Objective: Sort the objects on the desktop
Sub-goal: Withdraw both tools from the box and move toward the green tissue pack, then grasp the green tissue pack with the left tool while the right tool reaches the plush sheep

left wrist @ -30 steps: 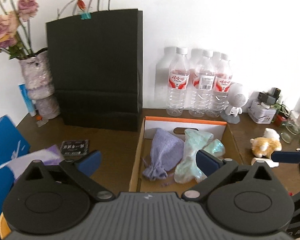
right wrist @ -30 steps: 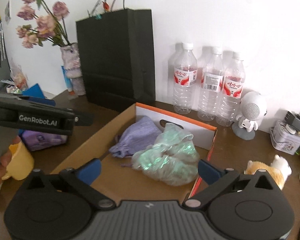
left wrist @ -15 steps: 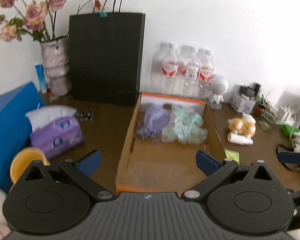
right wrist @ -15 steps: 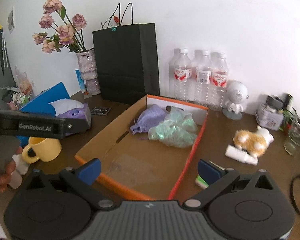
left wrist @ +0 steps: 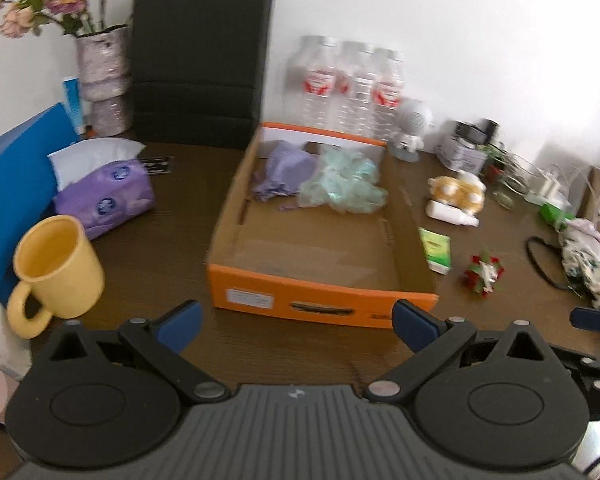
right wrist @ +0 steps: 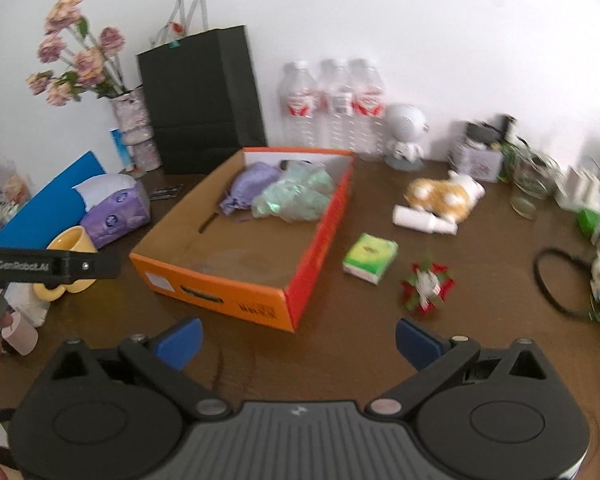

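Observation:
An orange cardboard box (left wrist: 324, 304) (right wrist: 220, 292) stands mid-desk, holding a purple pouch (left wrist: 284, 168) (right wrist: 252, 182) and a pale green crinkled bag (left wrist: 344, 184) (right wrist: 296, 196) at its far end. Right of the box lie a green tissue packet (right wrist: 370, 256) (left wrist: 436, 248), a red-and-green bow (right wrist: 426, 286) (left wrist: 483, 272), a white tube (right wrist: 424, 220) and an orange plush toy (right wrist: 444, 194) (left wrist: 458, 192). My left gripper (left wrist: 296, 326) is open, short of the box's near wall, empty. My right gripper (right wrist: 298, 342) is open too, near the box's front right corner.
A yellow mug (left wrist: 54, 264), a purple tissue pack (left wrist: 108, 188) and a blue box (left wrist: 16, 184) sit on the left. A black paper bag (left wrist: 200, 64), a vase of flowers (left wrist: 102, 76), three water bottles (left wrist: 348, 88) and a white figurine (left wrist: 412, 128) line the wall. A black ring (right wrist: 560, 280) and patterned cloth (left wrist: 592, 260) lie at right.
Both grippers have pulled back from over the box toward the desk's near edge, so the whole box and the items beside it now show. Both stayed open and empty.

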Motion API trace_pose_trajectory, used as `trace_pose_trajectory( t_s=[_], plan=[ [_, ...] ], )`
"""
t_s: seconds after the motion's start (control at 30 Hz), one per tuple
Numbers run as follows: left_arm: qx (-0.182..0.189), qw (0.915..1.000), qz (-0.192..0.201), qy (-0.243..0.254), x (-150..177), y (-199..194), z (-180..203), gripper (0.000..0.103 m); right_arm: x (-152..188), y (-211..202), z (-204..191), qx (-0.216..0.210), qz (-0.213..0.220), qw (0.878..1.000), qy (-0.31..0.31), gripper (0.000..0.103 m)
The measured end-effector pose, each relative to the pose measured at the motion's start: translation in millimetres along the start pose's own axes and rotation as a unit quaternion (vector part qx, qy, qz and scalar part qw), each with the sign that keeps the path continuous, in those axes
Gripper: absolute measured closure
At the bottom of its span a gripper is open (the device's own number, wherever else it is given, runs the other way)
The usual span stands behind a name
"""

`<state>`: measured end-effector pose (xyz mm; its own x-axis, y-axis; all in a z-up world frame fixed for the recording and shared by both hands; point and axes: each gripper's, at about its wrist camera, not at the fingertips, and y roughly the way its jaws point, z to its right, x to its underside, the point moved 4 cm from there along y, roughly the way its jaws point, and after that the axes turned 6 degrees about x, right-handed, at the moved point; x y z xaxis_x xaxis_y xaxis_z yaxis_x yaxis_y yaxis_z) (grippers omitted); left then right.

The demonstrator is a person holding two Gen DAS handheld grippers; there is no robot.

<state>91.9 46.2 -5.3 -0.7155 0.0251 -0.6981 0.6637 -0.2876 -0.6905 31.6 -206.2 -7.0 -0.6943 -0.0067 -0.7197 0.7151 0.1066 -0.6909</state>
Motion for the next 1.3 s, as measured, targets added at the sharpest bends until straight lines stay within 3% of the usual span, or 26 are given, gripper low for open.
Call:
trace_pose_trajectory(
  t_s=[0.37, 0.73, 1.03, 1.3],
  plan=[
    [0.036, 0.9985, -0.007, 0.041, -3.7, 15.9, 51.9, 0.0, 7.3, -7.7, 46.3, 0.033, -0.001, 0.999, 0.032, 0.0],
    [0.047, 0.997, -0.001, 0.061, -18.4, 45.5, 121.7, 0.0, -7.6, 3.2, 99.6, 0.026, -0.002, 1.0, 0.01, 0.0],
    [0.016, 0.9944, 0.005, 0.105, -32.5, 91.9, 183.0, 0.0, -28.3, 41.4, 138.1, -0.006, -0.006, 0.999, -0.039, 0.005],
    [-0.016, 0.9935, -0.008, 0.112, -38.1, 130.2, 202.9, 0.0, -40.8, 85.0, 167.7, -0.035, -0.025, 0.997, -0.057, 0.01]
  ],
)
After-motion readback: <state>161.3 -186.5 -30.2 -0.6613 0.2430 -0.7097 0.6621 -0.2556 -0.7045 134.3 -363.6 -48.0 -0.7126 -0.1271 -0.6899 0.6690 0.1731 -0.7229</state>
